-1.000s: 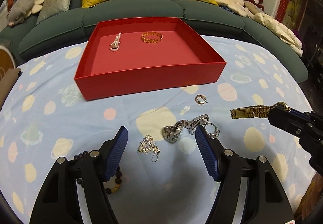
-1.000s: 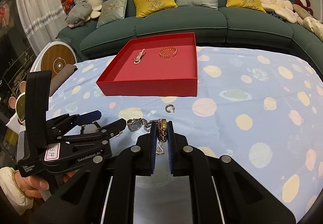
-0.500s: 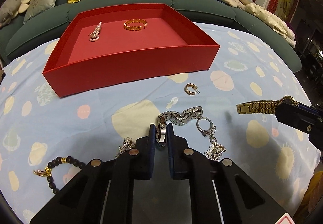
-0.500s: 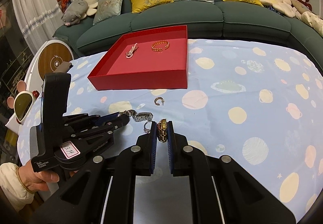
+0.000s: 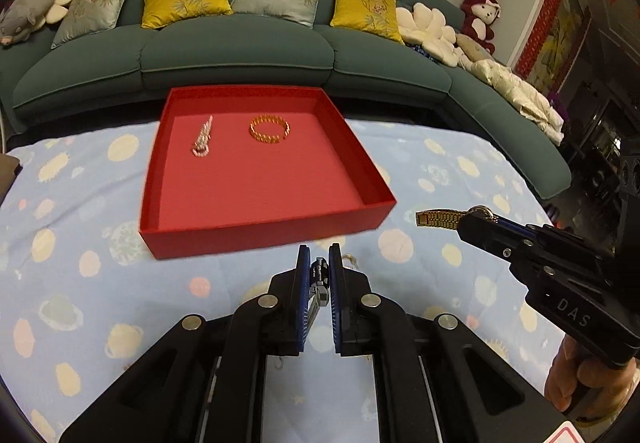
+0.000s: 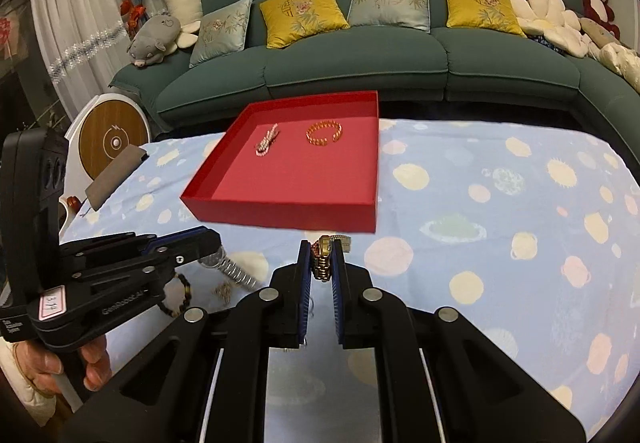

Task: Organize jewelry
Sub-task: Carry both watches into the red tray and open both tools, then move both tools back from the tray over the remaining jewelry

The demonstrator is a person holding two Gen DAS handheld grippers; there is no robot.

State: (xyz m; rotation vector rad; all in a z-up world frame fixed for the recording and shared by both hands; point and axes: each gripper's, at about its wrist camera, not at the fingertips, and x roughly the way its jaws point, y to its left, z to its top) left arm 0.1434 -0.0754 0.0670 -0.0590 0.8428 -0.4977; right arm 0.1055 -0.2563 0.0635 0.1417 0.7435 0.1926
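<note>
My left gripper (image 5: 319, 275) is shut on a silver watch (image 5: 320, 277) and holds it above the cloth, just before the red tray (image 5: 256, 231). The watch's band (image 6: 234, 271) hangs from it in the right wrist view. My right gripper (image 6: 322, 263) is shut on a gold watch (image 6: 323, 257); its band (image 5: 438, 219) sticks out to the left, right of the tray's near corner. In the tray lie a gold bangle (image 5: 269, 129) and a pearl piece (image 5: 203, 141).
The table has a blue spotted cloth (image 6: 500, 227). A dark bead bracelet (image 6: 180, 293) and a small chain piece (image 6: 224, 289) lie on it under the left gripper. A green sofa (image 5: 240, 51) with cushions stands behind the table.
My left gripper closed on the silver watch and lifted it off the cloth towards the tray. My right gripper moved up and forward with the gold watch.
</note>
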